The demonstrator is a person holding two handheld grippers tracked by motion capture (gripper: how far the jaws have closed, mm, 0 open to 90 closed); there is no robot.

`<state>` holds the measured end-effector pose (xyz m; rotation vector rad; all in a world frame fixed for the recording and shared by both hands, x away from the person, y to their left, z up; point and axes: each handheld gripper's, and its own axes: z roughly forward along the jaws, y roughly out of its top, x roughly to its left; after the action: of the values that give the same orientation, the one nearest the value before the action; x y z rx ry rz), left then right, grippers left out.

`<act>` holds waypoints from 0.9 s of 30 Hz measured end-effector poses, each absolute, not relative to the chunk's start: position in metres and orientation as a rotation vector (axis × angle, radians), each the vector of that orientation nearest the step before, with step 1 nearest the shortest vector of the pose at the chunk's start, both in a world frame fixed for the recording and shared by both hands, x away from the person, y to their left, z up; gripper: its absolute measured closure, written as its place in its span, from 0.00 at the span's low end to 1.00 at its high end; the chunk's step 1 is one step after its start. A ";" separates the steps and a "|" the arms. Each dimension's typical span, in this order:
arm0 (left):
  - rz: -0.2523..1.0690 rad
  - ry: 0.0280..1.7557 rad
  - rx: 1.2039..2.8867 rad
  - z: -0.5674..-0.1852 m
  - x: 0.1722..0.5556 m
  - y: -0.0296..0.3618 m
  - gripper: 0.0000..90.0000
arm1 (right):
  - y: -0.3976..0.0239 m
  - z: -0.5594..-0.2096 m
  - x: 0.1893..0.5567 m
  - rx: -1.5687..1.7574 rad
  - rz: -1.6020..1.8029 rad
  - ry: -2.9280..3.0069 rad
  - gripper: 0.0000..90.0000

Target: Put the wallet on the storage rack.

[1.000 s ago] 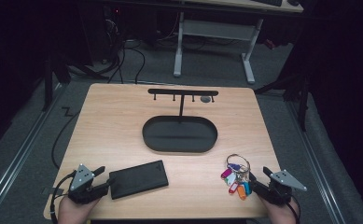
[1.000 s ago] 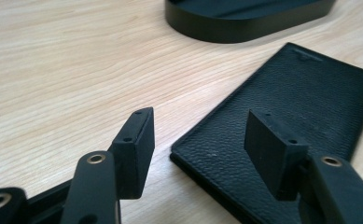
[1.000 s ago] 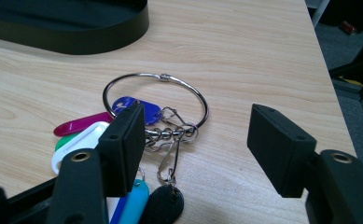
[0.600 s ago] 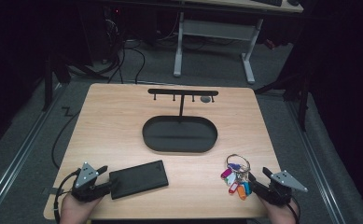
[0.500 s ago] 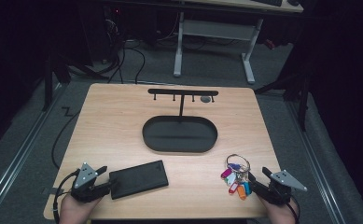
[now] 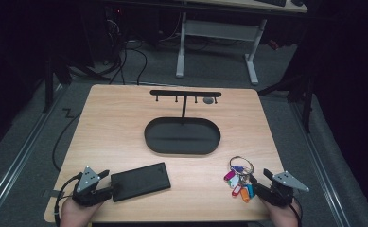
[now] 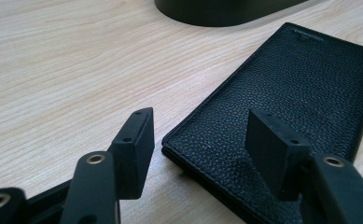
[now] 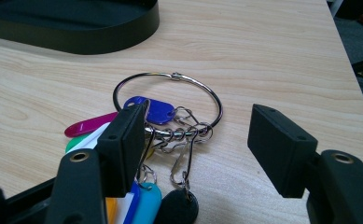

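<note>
We see the table [image 6: 125,123] from above, with the wallet [image 6: 140,181] lying flat at about 7 o'clock from the tray [image 6: 182,136]. The left gripper [image 6: 103,182] sits low at the wallet's near left end, at roughly 9 o'clock of it. In the left gripper view its jaws stand apart: one hangs over the bare wood beside the wallet [image 7: 282,112], the other over the leather (we cannot tell whether that pad touches), and nothing is clamped.

The key ring [image 6: 240,165] with its coloured tags [image 6: 238,184] lies at about 4 o'clock from the tray, near the table's front edge. The right gripper [image 6: 259,182] rests just at 3 o'clock of the tags. In the right gripper view its jaws are apart too: the ring [image 8: 170,77] lies flat ahead at 12 o'clock, the purple tag [image 8: 158,109] is inside the loop, and the chains and clips trail back between the jaws. The left-hand pad overlaps the tags in the picture, and the other pad is clear of everything.

A black rack [image 6: 185,93] stands at 12 o'clock of the tray, its post rising from the tray's far rim.
</note>
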<state>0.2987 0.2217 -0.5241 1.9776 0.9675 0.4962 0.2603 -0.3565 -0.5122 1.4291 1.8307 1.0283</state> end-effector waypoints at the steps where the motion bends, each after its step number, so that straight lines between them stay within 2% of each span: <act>1: 0.496 0.966 1.977 -0.524 0.298 0.222 0.48 | -0.356 -0.512 0.260 1.428 1.028 1.832 0.41; 27: 0.497 0.949 1.986 -0.524 0.299 0.220 0.47 | -0.359 -0.514 0.261 1.432 1.032 1.833 0.41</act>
<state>0.2986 0.2197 -0.5237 1.9860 0.9492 0.4969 0.2605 -0.3589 -0.5137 1.4324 1.8334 1.0315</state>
